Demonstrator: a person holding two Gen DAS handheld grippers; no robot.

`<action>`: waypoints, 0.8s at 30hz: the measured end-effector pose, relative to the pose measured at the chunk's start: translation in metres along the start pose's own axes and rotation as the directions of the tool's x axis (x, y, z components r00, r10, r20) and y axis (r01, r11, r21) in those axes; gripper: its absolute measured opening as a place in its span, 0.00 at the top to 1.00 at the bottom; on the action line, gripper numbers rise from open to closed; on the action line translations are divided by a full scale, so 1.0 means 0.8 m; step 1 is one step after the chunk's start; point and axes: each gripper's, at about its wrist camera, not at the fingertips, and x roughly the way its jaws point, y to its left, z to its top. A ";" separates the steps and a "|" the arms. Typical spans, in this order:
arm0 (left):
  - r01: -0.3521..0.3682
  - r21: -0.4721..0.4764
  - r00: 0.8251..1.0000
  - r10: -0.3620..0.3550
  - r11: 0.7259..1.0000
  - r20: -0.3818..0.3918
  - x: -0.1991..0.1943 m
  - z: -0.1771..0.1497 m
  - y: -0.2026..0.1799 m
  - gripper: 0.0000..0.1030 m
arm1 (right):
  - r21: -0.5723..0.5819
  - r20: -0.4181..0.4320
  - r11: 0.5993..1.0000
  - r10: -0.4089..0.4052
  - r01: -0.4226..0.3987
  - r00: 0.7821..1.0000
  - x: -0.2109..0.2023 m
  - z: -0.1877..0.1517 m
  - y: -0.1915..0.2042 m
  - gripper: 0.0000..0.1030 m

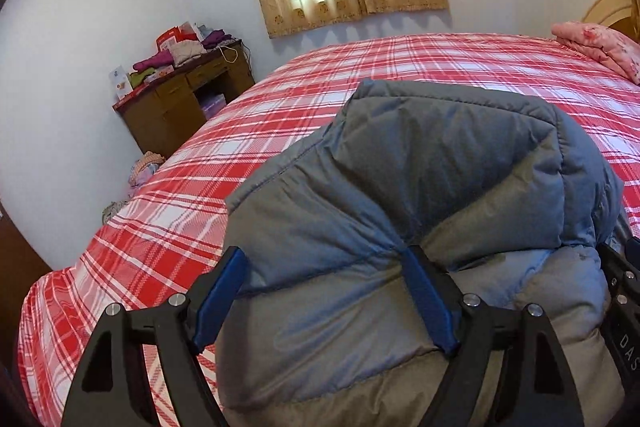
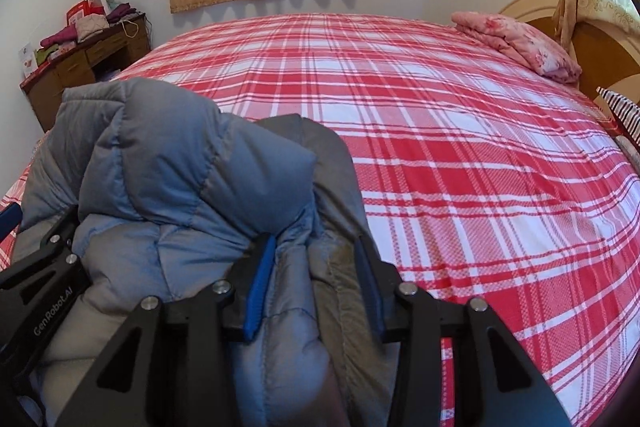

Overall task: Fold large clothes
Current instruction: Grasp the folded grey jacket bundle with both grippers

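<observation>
Black linkage arms fill the bottom of both views, and between them each hand-held gripper's blue-padded fingers bite into the same puffy grey-blue quilted down jacket (image 1: 400, 195). On the left hand-held gripper (image 1: 328, 291) the jaws stand wide, spread around a thick padded roll of the jacket that fills the gap from one pad to the other, so it reads as clamped on a fat bundle rather than standing free. On the right hand-held gripper (image 2: 316, 283) the jaws are much narrower, pinching a thinner bunched ridge of the same garment between the pads. Both tools sit close side by side, the left one's body showing at the left edge of the right wrist view, so neither hand is clearly the nearer. Ahead of both grippers the jacket mounds up and away, its bulk heaped just in front of the fingers and resting on the near part of the red-and-white plaid bed cover (image 2: 460, 163). Beyond the bundle the bed runs on bare, which I judge is where the gripped edge should be carried forward over the heap. Far off lie a folded pink floral quilt (image 2: 520, 43) and a cluttered brown wooden table (image 1: 188, 95).
</observation>
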 end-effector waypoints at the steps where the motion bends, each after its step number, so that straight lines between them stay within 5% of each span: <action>1: -0.002 0.002 1.000 0.002 1.000 -0.001 0.000 -0.002 -0.001 0.20 | -0.001 0.000 1.000 -0.002 0.002 1.000 0.001 -0.001 0.001 0.58; 24: 0.038 0.018 0.998 -0.037 0.999 -0.047 0.021 -0.015 -0.001 0.17 | -0.013 -0.019 1.000 -0.023 0.023 1.000 0.012 -0.016 0.008 0.58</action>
